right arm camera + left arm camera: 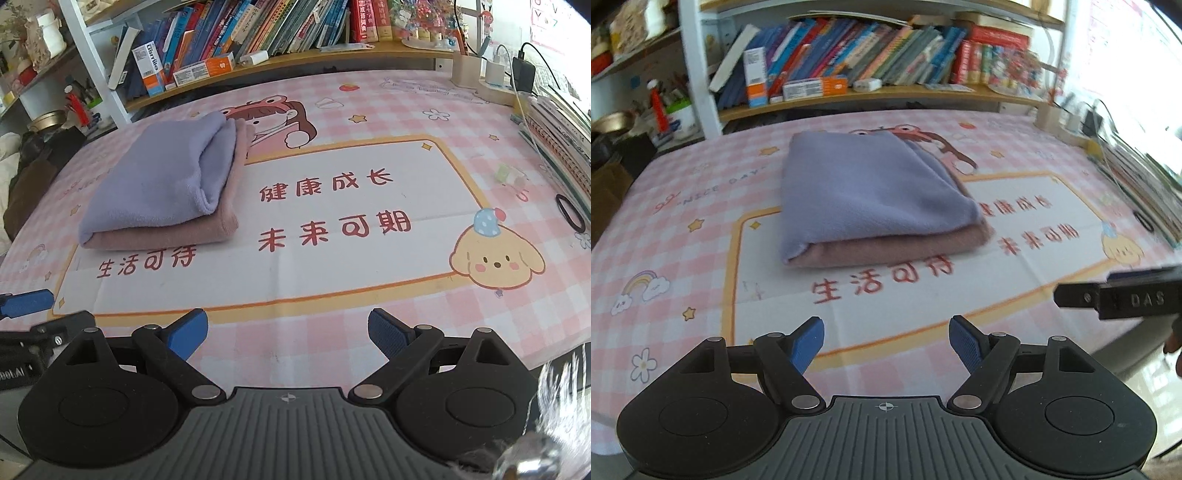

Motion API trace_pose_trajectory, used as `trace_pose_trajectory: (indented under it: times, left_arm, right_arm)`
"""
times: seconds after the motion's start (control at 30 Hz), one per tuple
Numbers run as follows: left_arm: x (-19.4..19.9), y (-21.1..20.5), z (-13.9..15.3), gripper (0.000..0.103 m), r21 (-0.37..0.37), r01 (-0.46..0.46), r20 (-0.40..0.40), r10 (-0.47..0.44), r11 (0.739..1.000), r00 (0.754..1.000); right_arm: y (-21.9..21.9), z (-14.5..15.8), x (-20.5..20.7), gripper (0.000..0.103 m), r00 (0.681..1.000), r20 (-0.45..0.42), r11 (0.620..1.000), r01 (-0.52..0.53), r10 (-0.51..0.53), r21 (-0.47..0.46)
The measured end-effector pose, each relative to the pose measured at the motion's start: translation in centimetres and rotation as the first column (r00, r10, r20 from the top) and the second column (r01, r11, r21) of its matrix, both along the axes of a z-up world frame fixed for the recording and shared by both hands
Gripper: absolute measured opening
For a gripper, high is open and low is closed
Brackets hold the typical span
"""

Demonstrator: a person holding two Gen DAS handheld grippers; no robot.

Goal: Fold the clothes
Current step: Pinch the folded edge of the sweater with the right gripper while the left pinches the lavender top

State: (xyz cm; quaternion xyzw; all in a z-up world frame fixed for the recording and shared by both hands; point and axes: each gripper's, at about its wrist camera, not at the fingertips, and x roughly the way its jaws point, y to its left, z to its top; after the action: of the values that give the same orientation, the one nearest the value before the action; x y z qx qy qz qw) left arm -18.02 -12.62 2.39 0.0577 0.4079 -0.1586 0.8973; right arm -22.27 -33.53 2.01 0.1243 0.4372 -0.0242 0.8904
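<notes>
Lilac cloth (871, 192) lies folded on a pink one (886, 245) at frame centre, left of centre in the right view, both grippers (886, 341) (288, 334) wide open, empty, well short; folding looks done, next probably a squaring or withdrawal.

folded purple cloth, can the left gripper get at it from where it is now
Probably yes. The left gripper is open and empty, and only bare tablecloth lies between it and the folded purple cloth stacked on the pink cloth. The right gripper is off to the side.
</notes>
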Motion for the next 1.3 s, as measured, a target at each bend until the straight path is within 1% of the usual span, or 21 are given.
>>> trace_pose_trajectory:
  times: [0.2, 0.3, 0.4, 0.5, 0.63, 0.7, 0.77, 0.83, 0.9, 1.0, 1.03, 1.1, 1.13, 1.17, 1.2, 1.23, 1.3]
  left_arm:
    - [3.8, 2.5, 0.8, 0.077, -0.054, -0.029, 0.027, 0.030, 0.998, 0.999]
    - [6.0, 3.8, 1.3, 0.077, -0.086, -0.041, 0.041, 0.044, 0.996, 0.998]
    - [8.7, 5.7, 1.4, 0.077, -0.152, -0.077, 0.020, 0.080, 0.985, 0.997]
    - [11.6, 7.7, 0.9, 0.077, -0.240, -0.127, -0.031, 0.123, 0.962, 0.992]
    - [15.6, 9.2, -0.9, 0.077, -0.355, -0.168, -0.162, 0.116, 0.920, 0.980]
    - [16.8, 9.4, -2.0, 0.077, -0.375, -0.188, -0.213, 0.113, 0.908, 0.971]
    - [17.8, 9.4, -2.9, 0.077, -0.389, -0.203, -0.256, 0.106, 0.899, 0.961]
    - [18.5, 9.5, -3.6, 0.082, -0.412, -0.208, -0.283, 0.092, 0.887, 0.955]
    - [19.3, 9.6, -4.2, 0.084, -0.436, -0.215, -0.310, 0.079, 0.874, 0.947]
    - [20.3, 9.8, -5.1, 0.085, -0.485, -0.233, -0.350, 0.057, 0.843, 0.935]
    - [20.6, 9.9, -5.3, 0.086, -0.498, -0.237, -0.357, 0.052, 0.834, 0.933]
    - [20.9, 9.8, -5.4, 0.086, -0.509, -0.232, -0.358, 0.041, 0.829, 0.933]
    - [21.1, 9.8, -5.4, 0.086, -0.515, -0.230, -0.359, 0.036, 0.826, 0.933]
    - [21.3, 9.7, -5.4, 0.085, -0.520, -0.227, -0.360, 0.031, 0.823, 0.933]
    - [21.4, 9.6, -5.5, 0.083, -0.523, -0.225, -0.362, 0.024, 0.822, 0.932]
    - [21.5, 9.4, -5.5, 0.075, -0.526, -0.222, -0.369, 0.015, 0.821, 0.929]
    - [21.8, 9.1, -5.8, 0.066, -0.536, -0.224, -0.391, -0.004, 0.814, 0.920]
  right_arm:
    - [0.7, 0.6, 2.9, 0.094, 0.999, 0.026, 0.999, 0.032, -0.032, -0.003]
    - [0.5, 1.1, 4.8, 0.095, 0.997, 0.038, 0.997, 0.069, -0.070, 0.020]
    - [0.2, 1.3, 6.8, 0.095, 0.994, 0.044, 0.994, 0.101, -0.103, 0.051]
    - [-0.1, 1.3, 9.0, 0.096, 0.993, 0.039, 0.989, 0.107, -0.111, 0.105]
    - [-0.4, 0.1, 12.0, 0.098, 0.994, -0.023, 0.975, 0.111, -0.109, 0.194]
    - [-0.7, -0.6, 13.2, 0.098, 0.990, -0.062, 0.964, 0.134, -0.123, 0.229]
    - [-0.9, -1.3, 14.0, 0.098, 0.987, -0.093, 0.947, 0.149, -0.127, 0.284]
    - [-1.0, -1.8, 14.5, 0.098, 0.984, -0.118, 0.936, 0.166, -0.135, 0.311]
    - [-0.8, -2.2, 15.0, 0.097, 0.984, -0.128, 0.927, 0.160, -0.123, 0.340]
    - [-0.3, -2.3, 15.6, 0.096, 0.987, -0.129, 0.924, 0.138, -0.097, 0.358]
    - [-0.1, -2.4, 15.9, 0.095, 0.988, -0.128, 0.923, 0.127, -0.085, 0.364]
    - [0.4, -2.5, 16.4, 0.094, 0.990, -0.123, 0.919, 0.107, -0.064, 0.380]
    - [0.6, -2.5, 16.7, 0.090, 0.991, -0.122, 0.917, 0.100, -0.056, 0.386]
    - [0.8, -2.5, 17.0, 0.082, 0.991, -0.122, 0.916, 0.091, -0.047, 0.391]
    - [1.0, -2.5, 17.3, 0.076, 0.992, -0.123, 0.915, 0.081, -0.035, 0.396]
    - [1.4, -2.5, 17.5, 0.069, 0.992, -0.125, 0.919, 0.075, -0.028, 0.387]
    - [2.0, -2.3, 18.0, 0.068, 0.991, -0.130, 0.930, 0.063, -0.017, 0.362]
